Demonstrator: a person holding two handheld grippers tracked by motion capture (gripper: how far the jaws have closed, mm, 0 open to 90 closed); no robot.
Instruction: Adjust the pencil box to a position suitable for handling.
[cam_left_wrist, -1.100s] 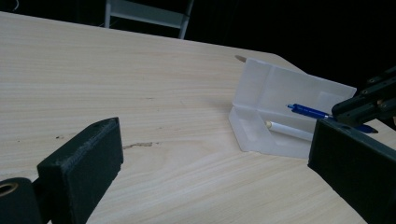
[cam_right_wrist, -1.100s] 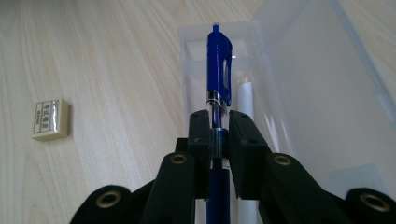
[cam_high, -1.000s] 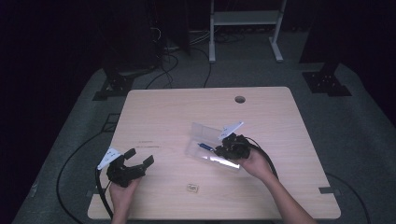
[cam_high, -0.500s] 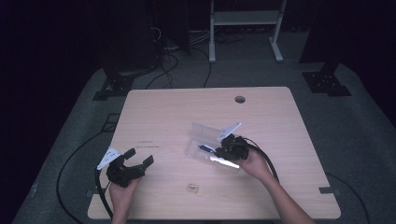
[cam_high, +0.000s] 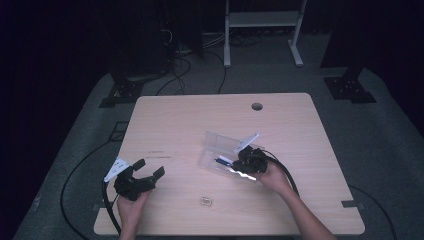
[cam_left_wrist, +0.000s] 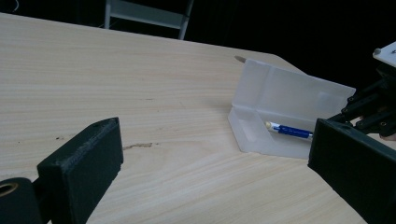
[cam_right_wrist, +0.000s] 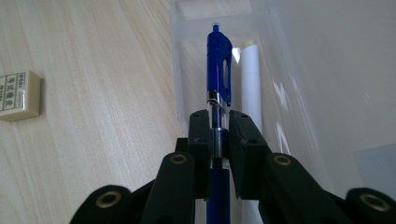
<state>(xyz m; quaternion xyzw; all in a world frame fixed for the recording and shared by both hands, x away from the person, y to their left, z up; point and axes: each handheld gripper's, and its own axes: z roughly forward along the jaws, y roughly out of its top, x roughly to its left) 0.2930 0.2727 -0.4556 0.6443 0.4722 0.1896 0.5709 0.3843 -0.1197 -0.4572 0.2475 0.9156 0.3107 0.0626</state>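
Pale wood, one table, seen from above: my left gripper rests near the front left corner, jaws spread wide with nothing between them, its cable trailing off the near edge. My right gripper sits right of centre, at the clear plastic case, which lies open on the tabletop with its lid tilted back; a blue pen shows inside the tray at the gripper's tips. One small eraser lies alone toward the front edge, well apart from both grippers. Left gripper view: my two black jaws stand far apart over bare wood, grasping nothing — beyond them the clear plastic case, lid raised at an angle, the blue pen lying lengthwise in the tray, and my right gripper's body just beside the case's far end. Right gripper view: my right gripper is clenched on the barrel of the blue pen, pads pressing it from both sides just below the silver band; the pen points away along the tray of the case, clip end farthest out. Beside it in the same tray lies one white pen, parallel and just beside. The eraser — cream, with a printed label — sits on the wood left of the case.
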